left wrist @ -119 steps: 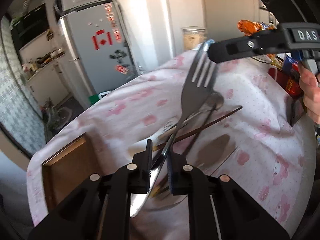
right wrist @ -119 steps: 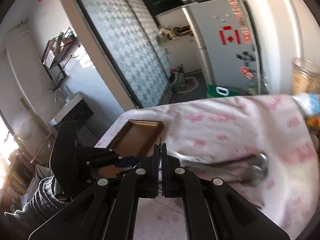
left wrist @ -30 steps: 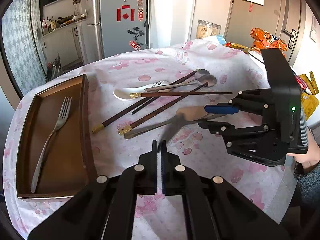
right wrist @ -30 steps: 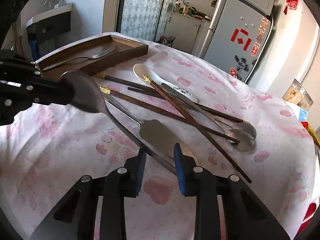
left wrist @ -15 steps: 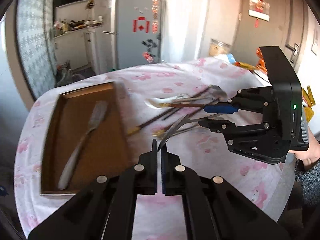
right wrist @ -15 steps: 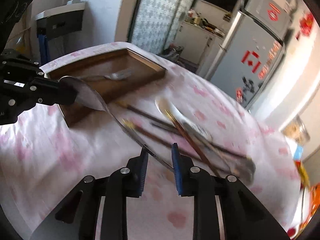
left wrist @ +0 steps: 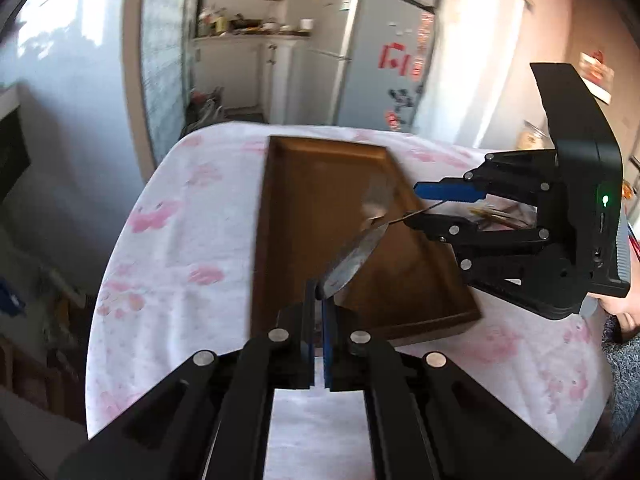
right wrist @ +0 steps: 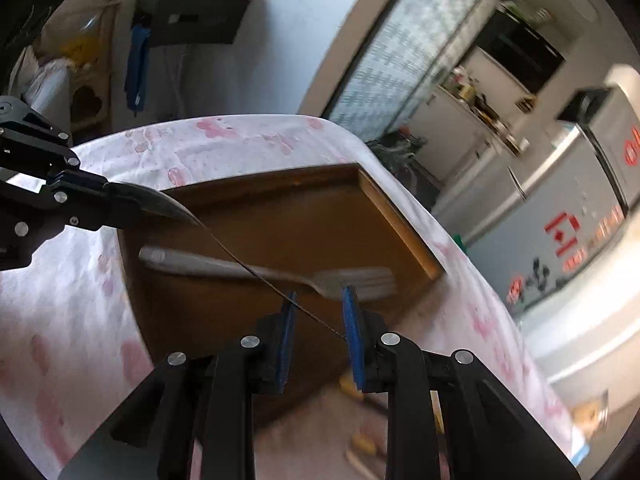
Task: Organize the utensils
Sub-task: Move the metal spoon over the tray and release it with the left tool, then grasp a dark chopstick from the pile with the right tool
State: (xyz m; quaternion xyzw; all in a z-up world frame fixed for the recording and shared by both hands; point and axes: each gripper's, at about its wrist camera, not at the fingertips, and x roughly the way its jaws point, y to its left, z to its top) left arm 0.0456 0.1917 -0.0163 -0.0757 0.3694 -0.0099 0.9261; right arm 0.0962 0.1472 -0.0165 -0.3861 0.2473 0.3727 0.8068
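Note:
A metal spoon (left wrist: 352, 260) hangs in the air between both grippers, above the brown wooden tray (left wrist: 280, 216). My left gripper (left wrist: 319, 300) is shut on the tip of the spoon's bowl (right wrist: 160, 204). The thin handle runs slantwise across my right gripper (right wrist: 318, 312), whose blue pads (right wrist: 350, 320) hold it with a gap between them. In the left wrist view the right gripper (left wrist: 424, 208) stands over the tray's right rim. A fork (right wrist: 280, 274) lies flat inside the tray (right wrist: 400, 216), blurred by motion.
The tray rests on a round table with a white cloth with pink prints (left wrist: 180, 240). Chopsticks (left wrist: 500, 212) and other utensils lie beyond the right gripper. A person's hand (left wrist: 620, 312) holds that gripper. A fridge (left wrist: 380, 60) stands behind the table.
Both grippers have swung left together with the spoon, from over the utensil pile to above the tray. The fork held four seconds ago now lies in the tray.

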